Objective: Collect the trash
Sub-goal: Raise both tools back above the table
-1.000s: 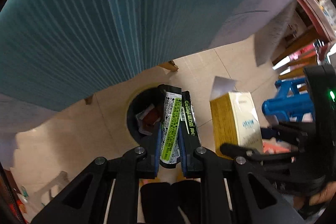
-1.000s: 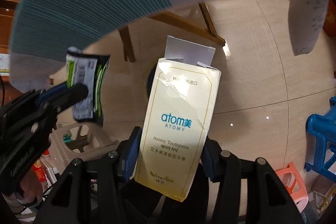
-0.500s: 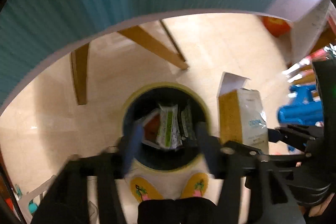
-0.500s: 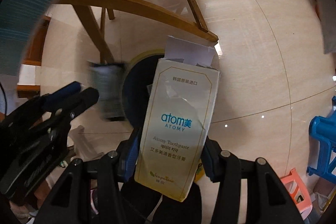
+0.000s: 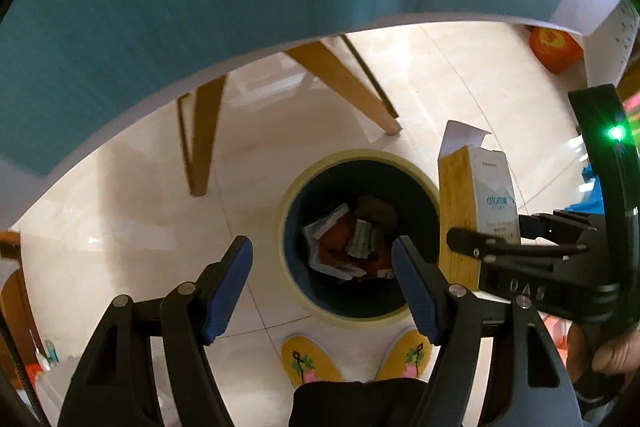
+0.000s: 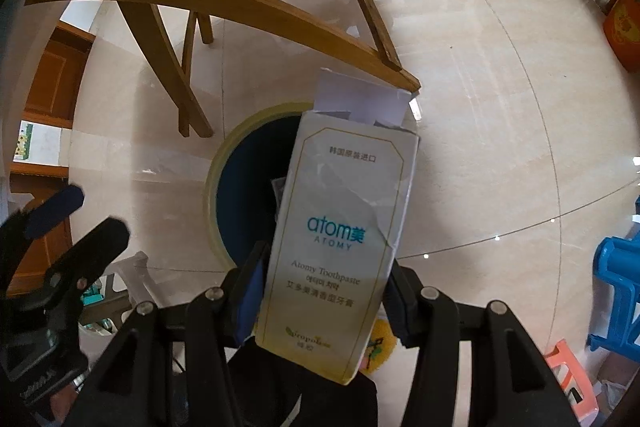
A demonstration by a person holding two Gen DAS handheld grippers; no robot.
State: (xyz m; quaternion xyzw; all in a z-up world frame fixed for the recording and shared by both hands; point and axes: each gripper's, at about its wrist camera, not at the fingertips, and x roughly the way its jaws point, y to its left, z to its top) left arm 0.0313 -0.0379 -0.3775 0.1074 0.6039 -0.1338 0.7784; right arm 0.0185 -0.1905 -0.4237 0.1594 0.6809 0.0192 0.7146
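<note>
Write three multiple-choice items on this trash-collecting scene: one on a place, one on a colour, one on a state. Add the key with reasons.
1. Where does the green wrapper lie?
A. In the bin
B. On the floor
C. In the left gripper

2. What colour is the bin's rim?
A. Red
B. Pale yellow
C. Black

3. What is the toothpaste box's state?
A. Lying in the bin
B. Flat on the floor
C. Clamped in the right gripper

Key: A, it rests among the litter inside; B, a pale yellow ring circles the dark inside; C, both pads press on its sides above the bin.

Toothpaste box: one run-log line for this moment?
left claw: open, empty | right claw: shut on toothpaste box | box above trash bin | wrapper in bin
</note>
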